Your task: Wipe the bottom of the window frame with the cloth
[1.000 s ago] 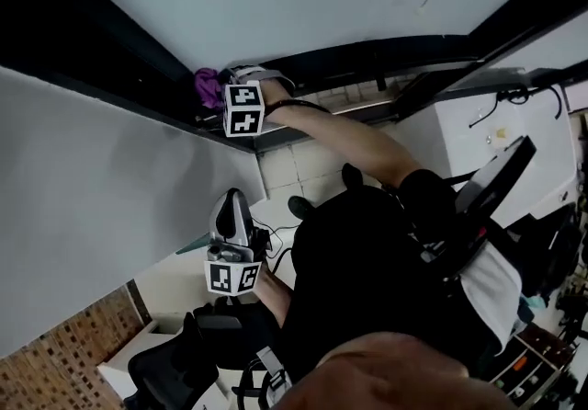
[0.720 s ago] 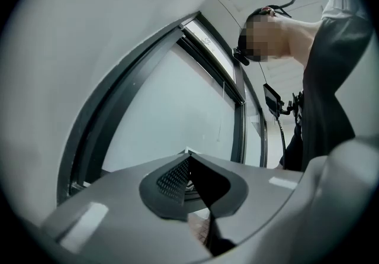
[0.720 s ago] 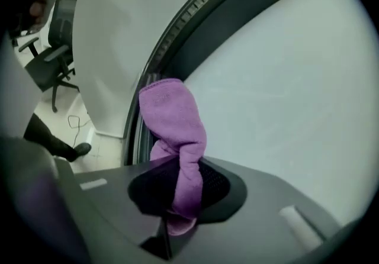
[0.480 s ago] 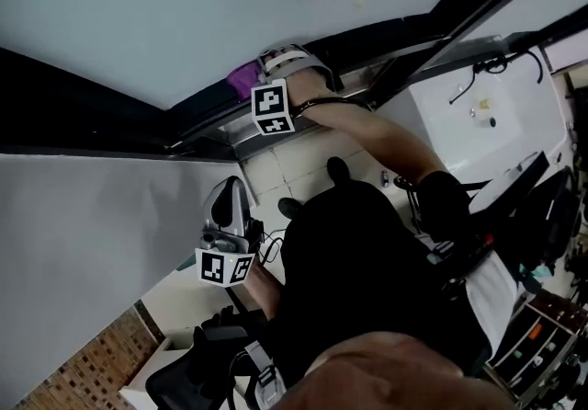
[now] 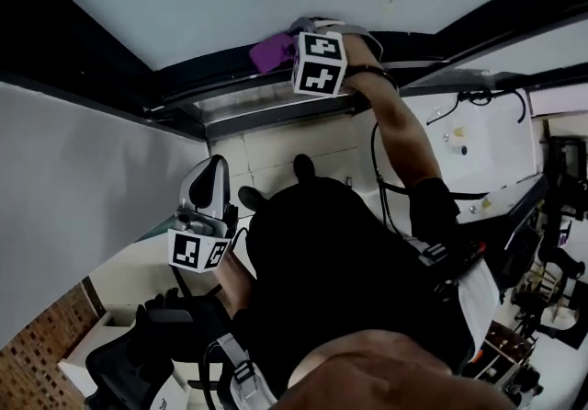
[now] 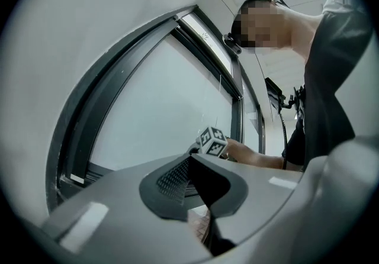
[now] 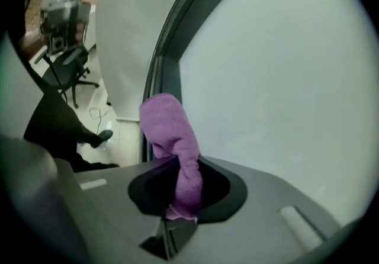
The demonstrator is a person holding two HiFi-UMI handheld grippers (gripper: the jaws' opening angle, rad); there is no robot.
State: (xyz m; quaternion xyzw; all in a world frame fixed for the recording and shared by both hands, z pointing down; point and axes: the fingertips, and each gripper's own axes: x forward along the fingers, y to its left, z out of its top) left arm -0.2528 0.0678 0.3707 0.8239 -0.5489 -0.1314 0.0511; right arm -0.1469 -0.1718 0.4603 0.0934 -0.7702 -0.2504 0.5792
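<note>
As my right gripper [image 5: 308, 39] travels along the rail, the crumpled purple cloth [image 5: 271, 51] now sits farther along the bottom of the dark metal window frame [image 5: 220, 91] than it did a second ago. The outstretched arm has swung with it. In the right gripper view the jaws are clamped on the cloth's twisted lower end. The bunched upper part stands out ahead of them, just beside the frame's edge and the pale pane. I judge the wiping stroke is under way, with part of the rail covered and more ahead. I can't confirm how firmly the cloth presses on it. My left gripper [image 5: 204, 206] hangs low, well apart from the window, its jaws together on nothing.
</note>
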